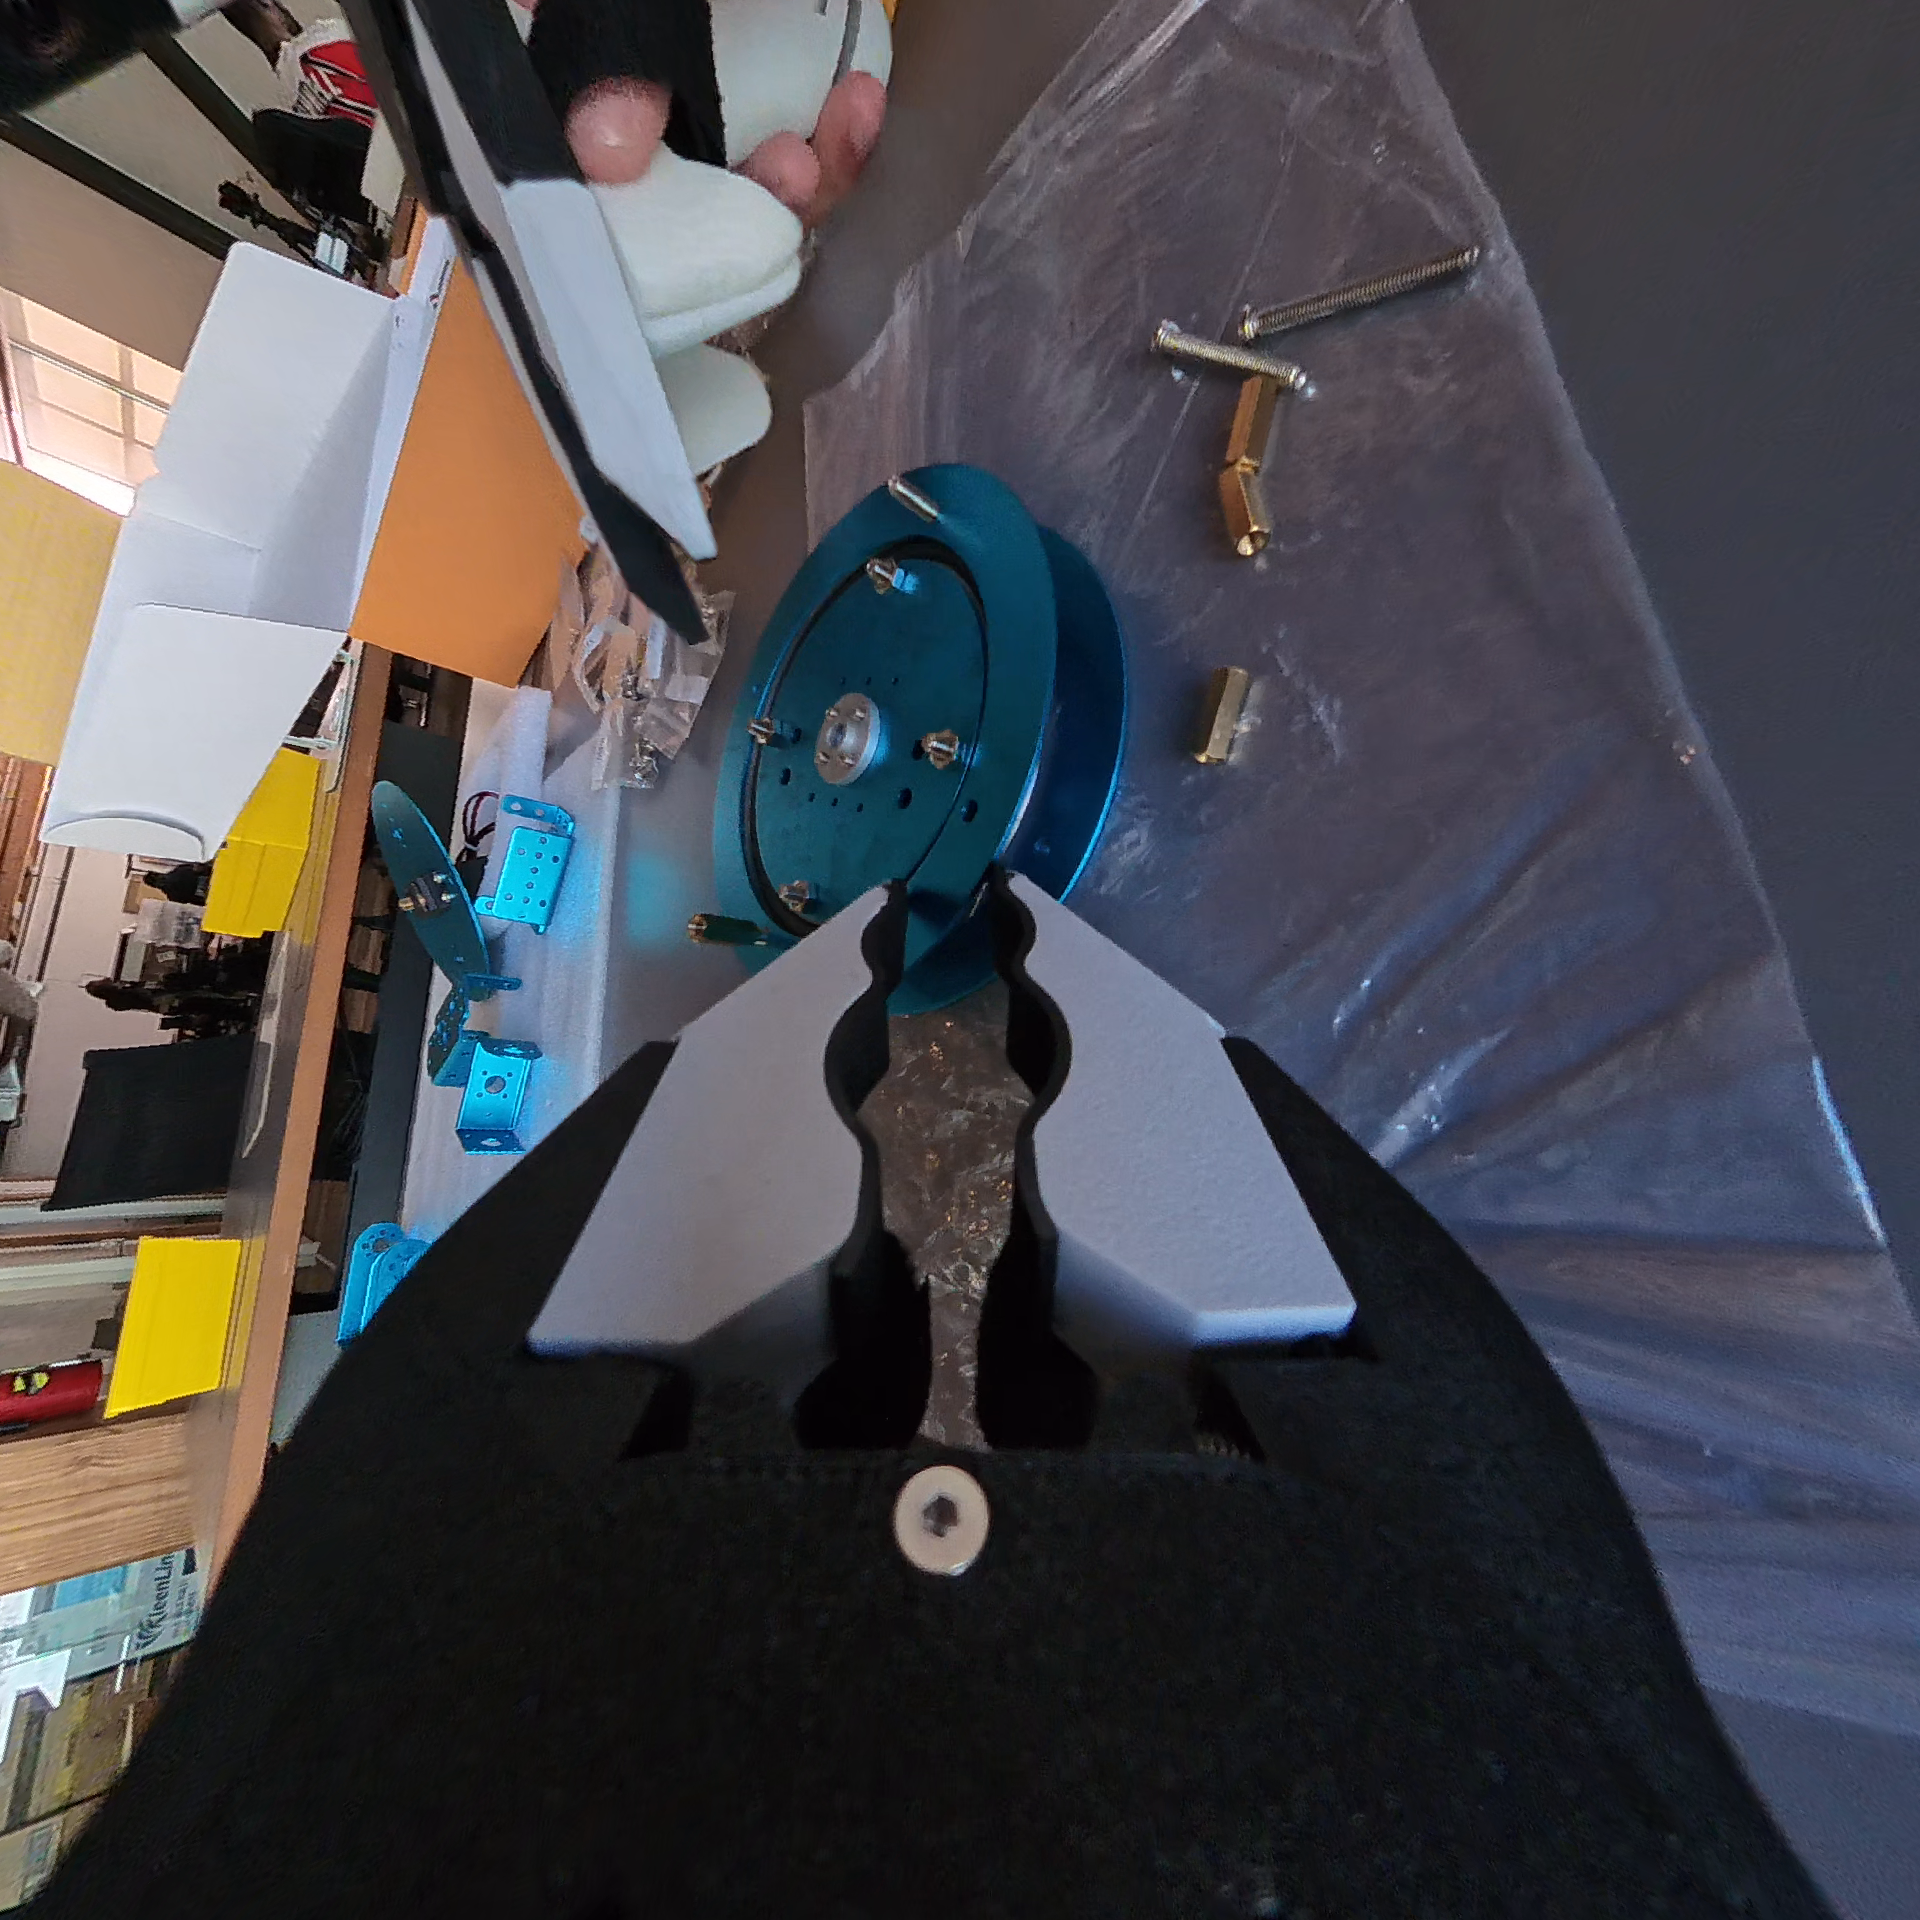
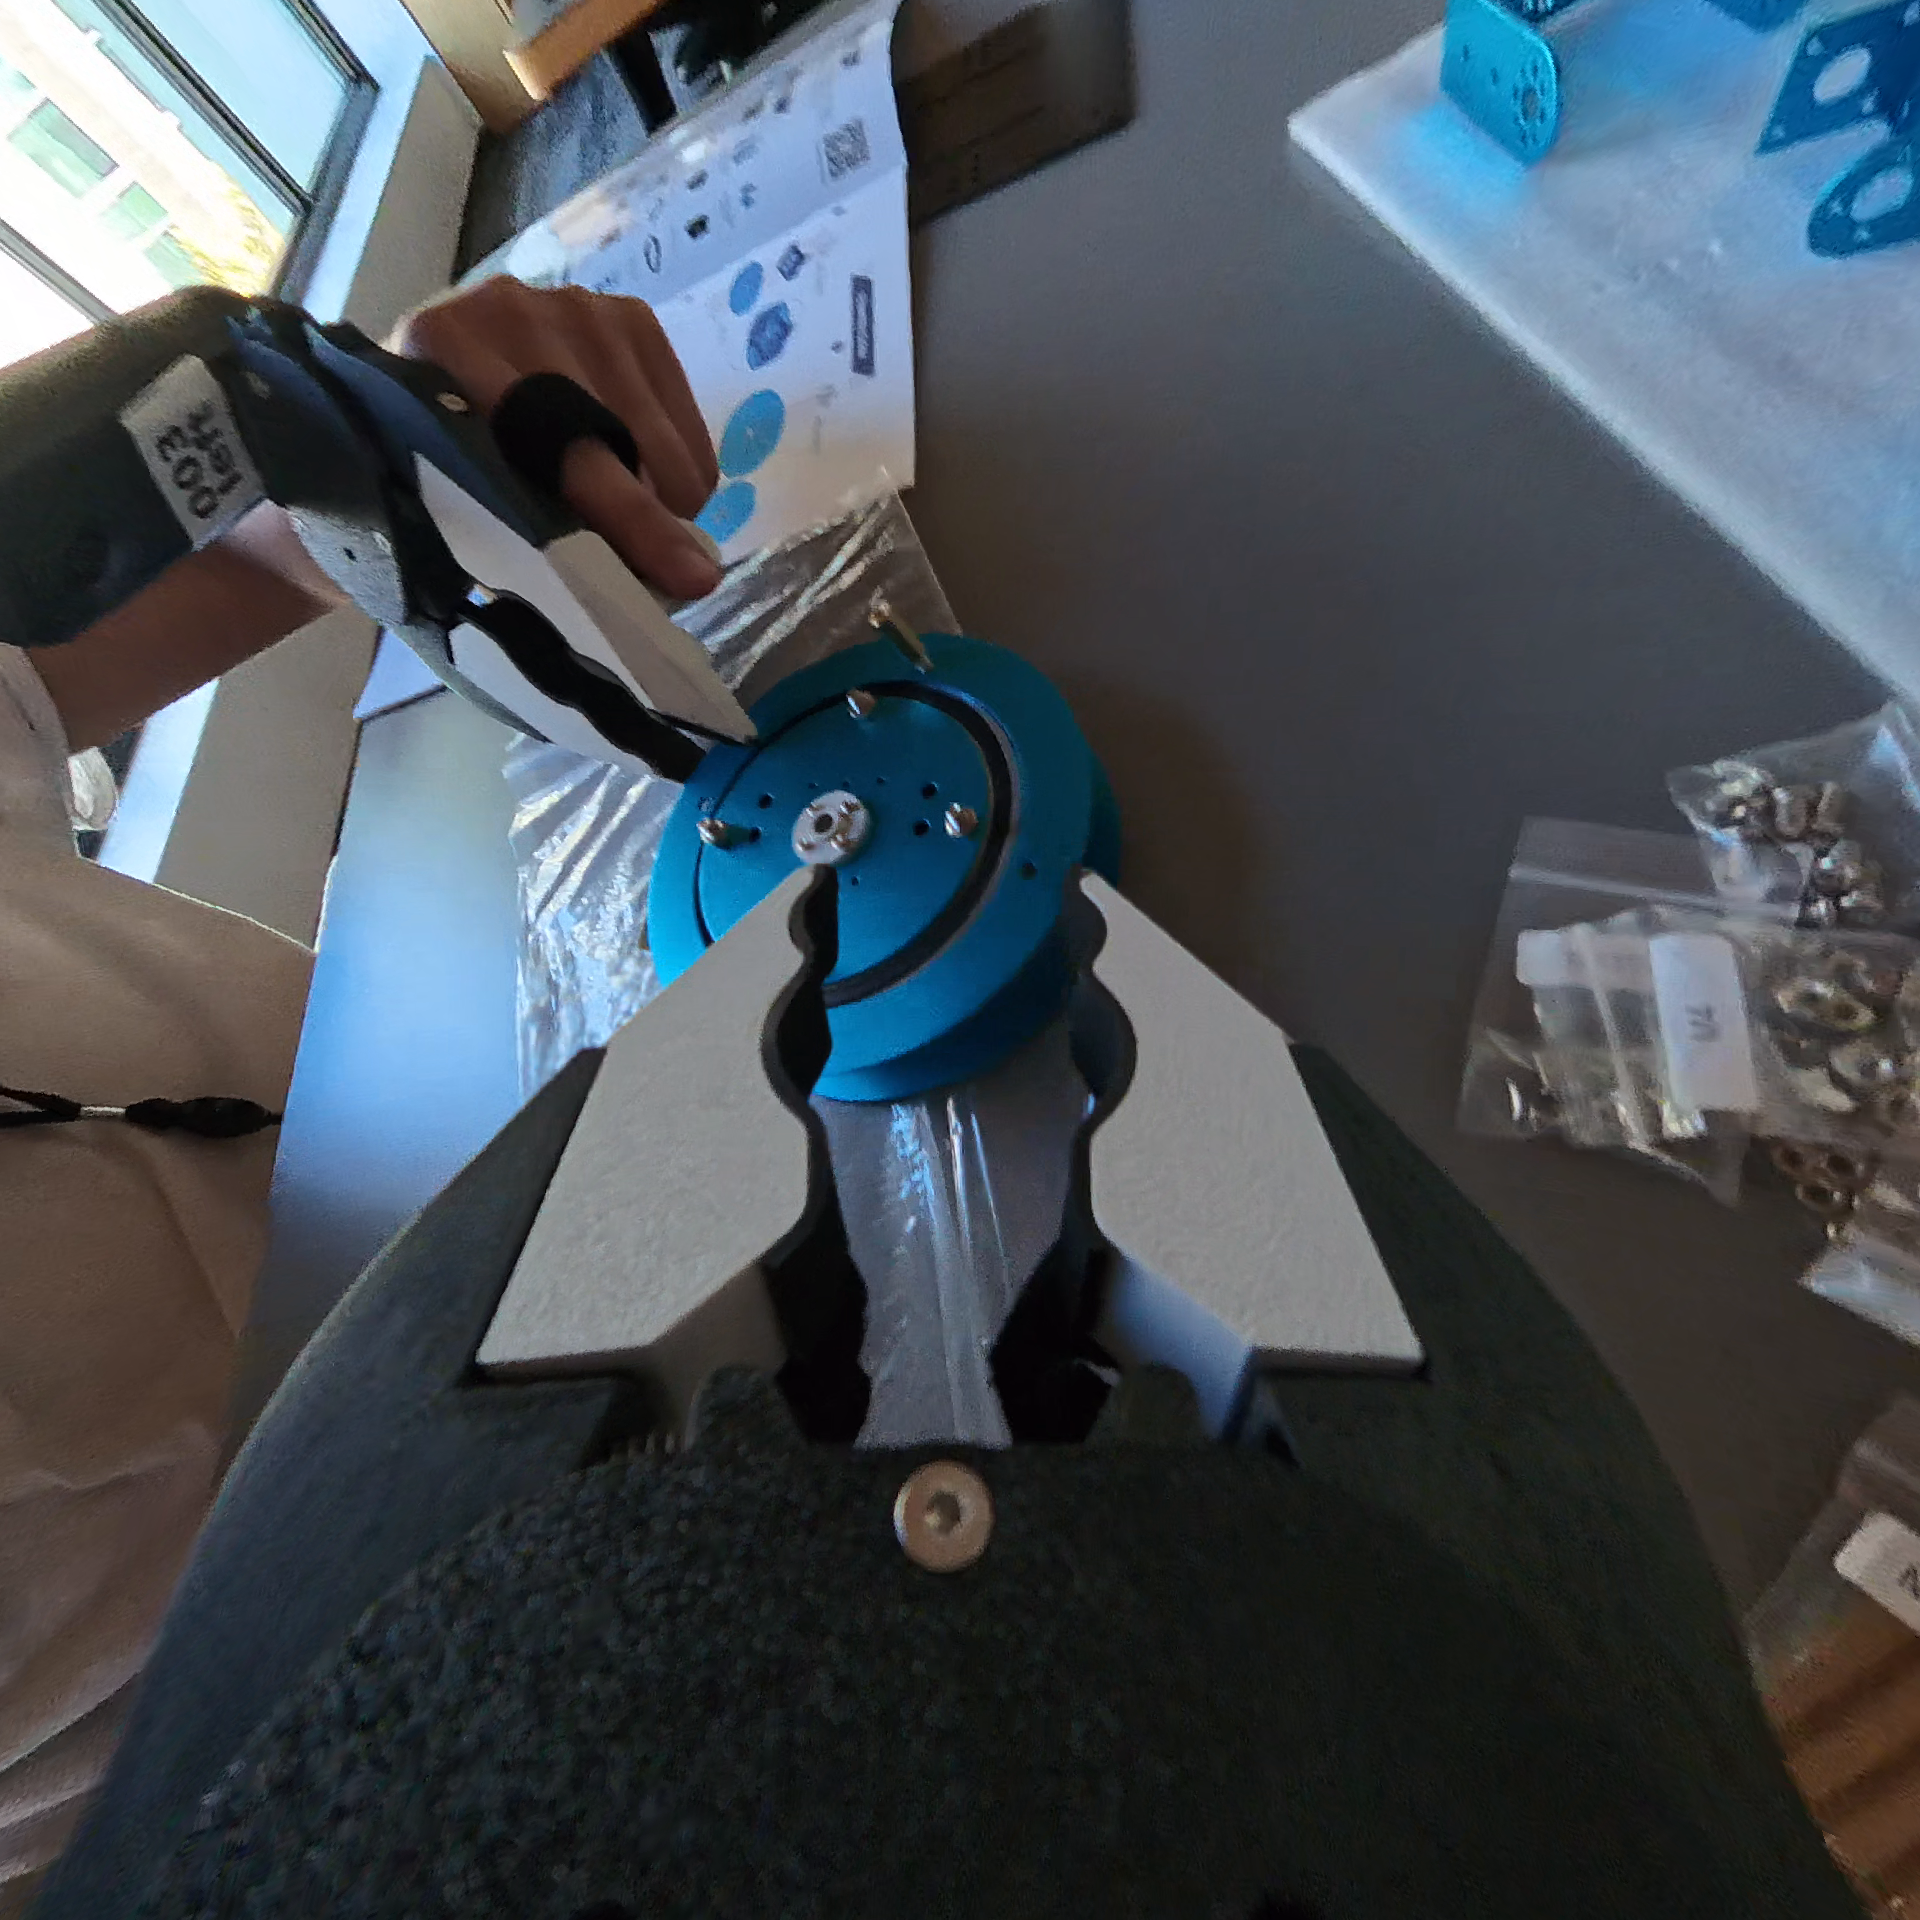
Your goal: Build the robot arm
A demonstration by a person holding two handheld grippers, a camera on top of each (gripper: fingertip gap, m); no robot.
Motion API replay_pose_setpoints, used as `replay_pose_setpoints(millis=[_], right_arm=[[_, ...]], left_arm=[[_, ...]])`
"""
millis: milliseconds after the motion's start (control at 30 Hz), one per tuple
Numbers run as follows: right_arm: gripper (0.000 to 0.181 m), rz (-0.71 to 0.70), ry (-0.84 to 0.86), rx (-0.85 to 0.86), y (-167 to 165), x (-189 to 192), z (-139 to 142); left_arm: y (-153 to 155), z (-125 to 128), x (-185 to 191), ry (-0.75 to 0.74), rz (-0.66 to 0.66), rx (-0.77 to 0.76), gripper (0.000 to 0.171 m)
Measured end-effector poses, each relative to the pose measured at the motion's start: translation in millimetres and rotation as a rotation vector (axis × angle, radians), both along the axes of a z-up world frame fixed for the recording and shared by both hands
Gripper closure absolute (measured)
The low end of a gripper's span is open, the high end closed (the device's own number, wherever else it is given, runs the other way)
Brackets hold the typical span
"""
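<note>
Blue rotary base lay dead ahead of both claws, on a clear plastic sheet spread over the grey desk. Showed its round upper plate to both cameras, with the silver hub at the centre and short brass posts standing up from the face. Could not be judged flat or slightly tipped.

Left claw was nearly closed, pinching the near rim of the upper plate between its tips. Looked, in the right wrist view, to reach in from the left with the left hand behind it, angled down onto that rim.

Right claw was partly open and gripping nothing. Straddled the base in its own view, one tip over the upper plate near the hub and the other by the lower flange. Seemed, in the left wrist view, just beside the far-left edge and apart from it. Pointed steeply downward.

Loose brass standoffs and long screws lay on the sheet, right of the base. Bags of hardware sat well apart, to the right.
</note>
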State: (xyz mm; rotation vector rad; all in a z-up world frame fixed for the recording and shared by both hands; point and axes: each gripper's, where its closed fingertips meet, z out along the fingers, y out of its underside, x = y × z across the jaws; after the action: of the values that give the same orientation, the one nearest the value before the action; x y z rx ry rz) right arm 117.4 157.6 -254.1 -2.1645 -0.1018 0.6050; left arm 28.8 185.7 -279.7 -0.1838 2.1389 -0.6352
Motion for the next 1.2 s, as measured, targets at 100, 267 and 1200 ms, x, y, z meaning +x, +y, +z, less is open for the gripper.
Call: replay_pose_setpoints(millis=[100,267,1200], right_arm=[[0.142,0.026,0.049,-0.086,-7,-3,-15],[0.154,0.089,0.105,-0.185,-16,-16,-28],[0.149,-0.064,-0.093,-0.016,-5,16,-1]], left_arm=[[1,0,0,0.007,0.002,-0.009,0.157],[2,0,-2,0.025,0.004,-0.01,0.156],[-1,30,-11,0.184,-0.009,-0.315,0.15]])
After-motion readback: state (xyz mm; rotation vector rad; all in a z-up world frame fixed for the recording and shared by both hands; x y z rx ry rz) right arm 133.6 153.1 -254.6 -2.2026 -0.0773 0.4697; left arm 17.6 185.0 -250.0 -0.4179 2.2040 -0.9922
